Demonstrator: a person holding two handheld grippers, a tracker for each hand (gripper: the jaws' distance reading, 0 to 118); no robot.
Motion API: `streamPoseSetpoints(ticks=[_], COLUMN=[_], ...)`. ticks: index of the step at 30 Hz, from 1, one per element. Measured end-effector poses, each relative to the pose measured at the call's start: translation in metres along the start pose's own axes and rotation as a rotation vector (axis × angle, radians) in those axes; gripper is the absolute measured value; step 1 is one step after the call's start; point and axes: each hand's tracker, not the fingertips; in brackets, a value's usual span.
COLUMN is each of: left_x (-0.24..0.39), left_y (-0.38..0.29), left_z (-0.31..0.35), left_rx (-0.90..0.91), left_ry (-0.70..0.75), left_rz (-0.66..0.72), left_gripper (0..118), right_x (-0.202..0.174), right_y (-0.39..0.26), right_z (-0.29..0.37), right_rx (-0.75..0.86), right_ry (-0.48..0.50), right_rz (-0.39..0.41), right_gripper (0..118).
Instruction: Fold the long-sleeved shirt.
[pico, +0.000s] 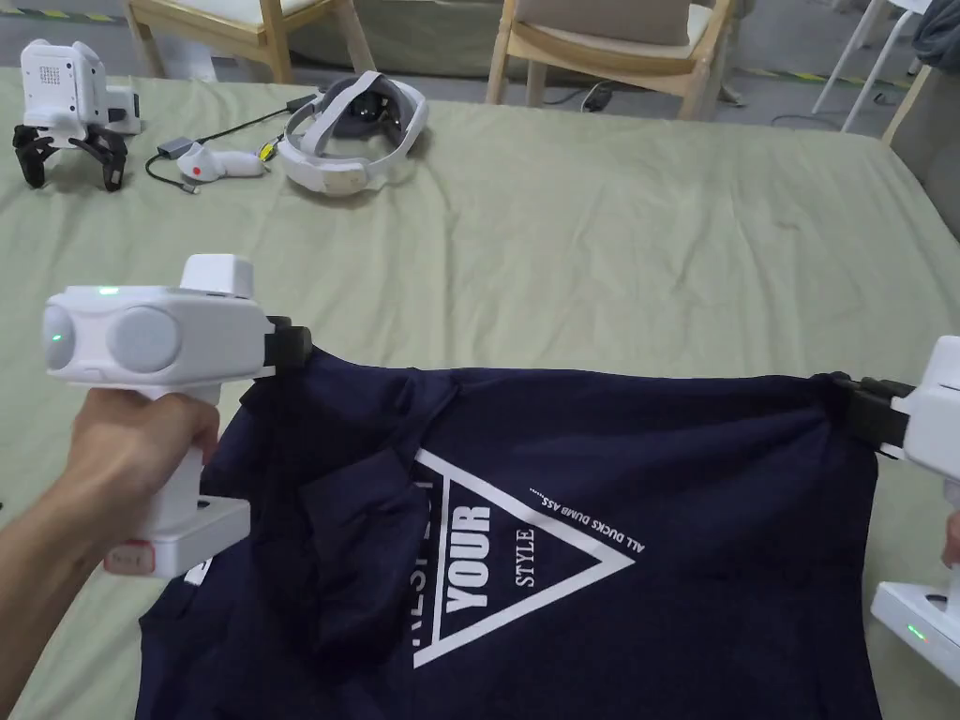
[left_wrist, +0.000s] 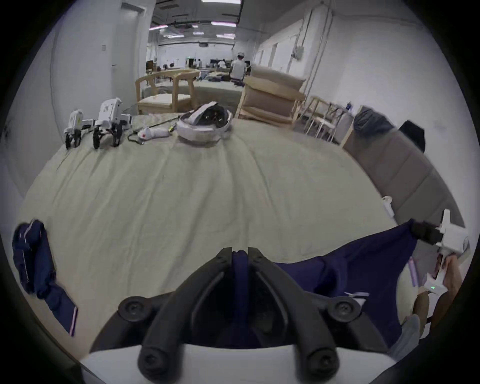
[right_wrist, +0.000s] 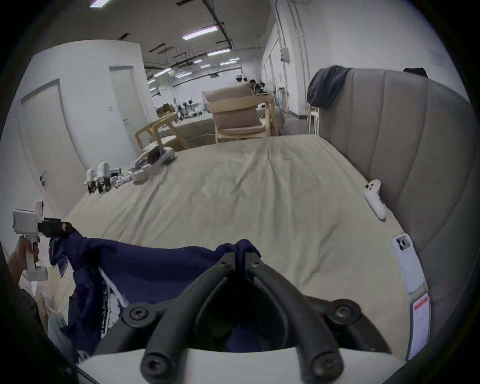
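Free room: the pale green sheeted bed (pico: 581, 244) lies bare across its broad middle, from the raised edge of the navy printed shirt (pico: 600, 525) up to the white head-worn headset (pico: 354, 133).

Obstacles, placed from the headset:
- white handheld controller with a red dot (pico: 217, 164), just to its left, black cable (pico: 220, 129) trailing alongside;
- spare white gripper with black jaws (pico: 66, 112), farther left at the bed's corner;
- two wooden chairs (pico: 609, 42), beyond it, off the bed;
- grey padded headboard (right_wrist: 394, 145), far right, with a pale phone (right_wrist: 406, 262) and a small white controller (right_wrist: 375, 201) at its foot.
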Motion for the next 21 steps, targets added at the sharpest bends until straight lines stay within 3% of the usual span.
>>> streamPoseSetpoints(ticks=[4,9,14,15,20,21], left_x=[0.01,0.009,0.003,0.001,-0.009,-0.01], left_y=[-0.04,-0.095,-0.172,-0.187,-0.24,-0.248], left_z=[0.068,0.134,0.161,0.163,0.144,0.135], left_rx=[0.071,0.044,-0.12,-0.167,-0.39,-0.396], left_ry=[-0.025,-0.032,0.016,0.025,0.083,0.109], left_rz=[-0.067,-0.056,-0.063,-0.034,-0.056,-0.064], left_gripper=[13,13,13,13,13,13], right_x=[-0.008,-0.014,-0.023,-0.023,-0.018,-0.022], right_y=[-0.033,-0.08,-0.141,-0.155,-0.207,-0.212], right_z=[0.058,0.125,0.154,0.156,0.129,0.123], right_rx=[0.03,-0.008,-0.23,-0.278,-0.539,-0.548], right_ry=[-0.005,0.021,0.023,0.011,0.004,0.005], right_rz=[0.06,0.061,0.133,0.114,0.111,0.145], right_gripper=[3,3,3,3,3,3])
